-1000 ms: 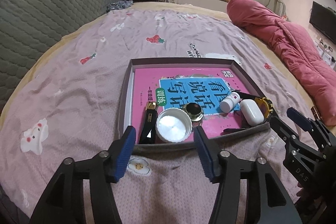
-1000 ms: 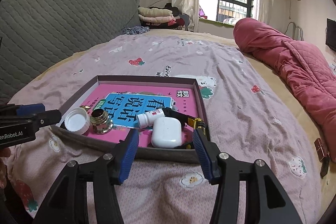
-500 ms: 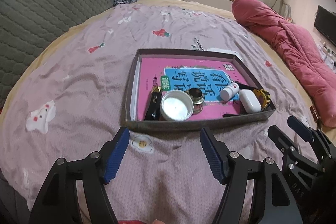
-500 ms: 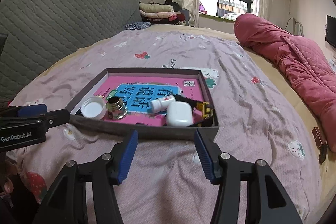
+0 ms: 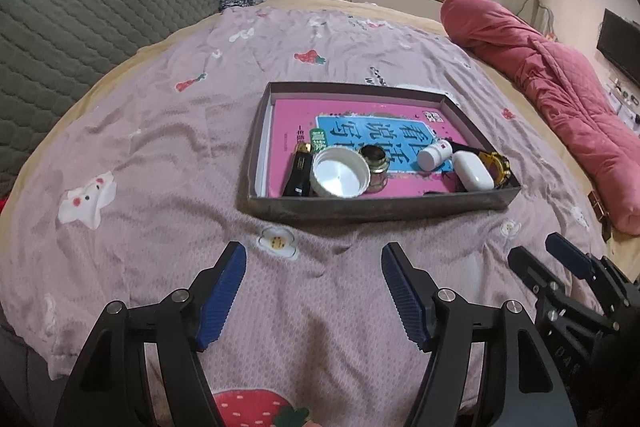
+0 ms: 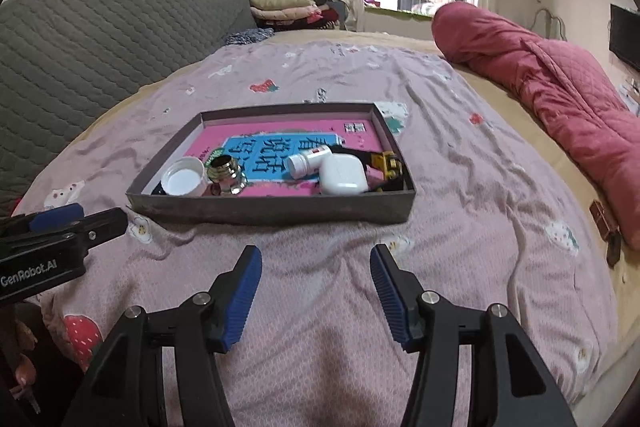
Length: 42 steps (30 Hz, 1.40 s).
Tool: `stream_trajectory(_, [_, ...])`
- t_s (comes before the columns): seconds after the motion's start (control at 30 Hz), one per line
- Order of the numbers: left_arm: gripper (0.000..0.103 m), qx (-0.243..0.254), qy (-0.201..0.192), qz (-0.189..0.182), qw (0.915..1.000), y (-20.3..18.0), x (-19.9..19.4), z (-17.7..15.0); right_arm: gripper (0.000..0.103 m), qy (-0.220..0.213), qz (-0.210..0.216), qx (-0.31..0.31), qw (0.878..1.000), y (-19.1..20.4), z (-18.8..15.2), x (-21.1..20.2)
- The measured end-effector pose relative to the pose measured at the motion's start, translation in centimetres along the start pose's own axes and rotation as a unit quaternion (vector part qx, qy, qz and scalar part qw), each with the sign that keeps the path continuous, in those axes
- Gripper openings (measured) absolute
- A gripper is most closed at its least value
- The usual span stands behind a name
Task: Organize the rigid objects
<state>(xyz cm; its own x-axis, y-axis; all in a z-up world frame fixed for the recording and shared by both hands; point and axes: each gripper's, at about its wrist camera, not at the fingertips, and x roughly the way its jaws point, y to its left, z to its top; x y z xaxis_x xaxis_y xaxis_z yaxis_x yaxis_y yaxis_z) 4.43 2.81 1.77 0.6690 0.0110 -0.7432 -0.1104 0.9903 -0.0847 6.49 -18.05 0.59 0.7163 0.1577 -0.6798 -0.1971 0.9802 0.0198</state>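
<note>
Left wrist view: the left gripper (image 5: pixel 314 287) sits at the bottom of the frame with its blue fingers spread wide and nothing between them, over the pink bedspread (image 5: pixel 160 155). The tray (image 5: pixel 376 209) lies straight ahead, in the middle of the frame, apart from the fingertips, its long side running across the picture. Along its near wall, from left to right, lie a black lighter (image 5: pixel 299 169), a white cap (image 5: pixel 340 174) with its open side up, a small metal jar (image 5: pixel 374 159), a white pill bottle (image 5: pixel 434 155) on its side, a white earbud case (image 5: pixel 472 171) and a yellow watch (image 5: pixel 498 167), all resting on a pink book (image 5: pixel 292 123). The cap and lighter lie nearest this gripper's line. The right gripper (image 5: pixel 556 259) shows at lower right, also spread.

Right wrist view: the right gripper (image 6: pixel 316 285) is at the bottom centre, fingers spread and empty. The tray (image 6: pixel 272 209) is ahead, slightly to the left, its near wall facing the fingers. The earbud case (image 6: pixel 344 175) and pill bottle (image 6: pixel 310 161) lie nearest this gripper's side; the bottle's long axis slants toward upper right. The cap (image 6: pixel 185 182) and jar (image 6: pixel 228 173) sit at the tray's left end, near the left gripper (image 6: pixel 60 223) at the left edge.

Everything appears gathered in the tray, so the sorting looks done or nearly so.
</note>
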Motion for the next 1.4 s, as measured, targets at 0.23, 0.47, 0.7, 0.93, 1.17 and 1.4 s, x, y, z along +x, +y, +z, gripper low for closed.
stream_trajectory(0.23, [0.072,0.007,0.014,-0.010,0.9998,-0.6,0.3,-1.6,0.056,0.001,-0.009,-0.012,1.000,0.4,-0.7,-0.1])
stream_trajectory(0.47, [0.072,0.013,0.018,-0.009,0.9997,-1.0,0.6,-2.8,0.056,0.005,-0.005,-0.024,1.000,0.9,-1.4,-0.2])
stream_trajectory(0.7, [0.072,0.005,0.015,-0.010,0.9998,-0.5,1.3,-2.9,0.056,0.013,0.002,-0.028,1.000,1.3,-1.7,0.7])
stream_trajectory(0.93, [0.072,0.014,0.017,-0.003,0.9998,-0.8,2.0,-3.0,0.056,0.020,0.006,-0.041,0.999,2.0,-1.8,1.8])
stream_trajectory(1.17, [0.072,0.016,0.019,0.001,0.9997,-0.9,2.5,-3.0,0.056,0.023,0.008,-0.034,0.999,1.6,-2.0,2.1])
stream_trajectory(1.4, [0.072,0.013,0.021,0.003,0.9997,-0.9,2.7,-3.0,0.056,0.026,0.004,-0.028,0.999,1.4,-2.0,2.3])
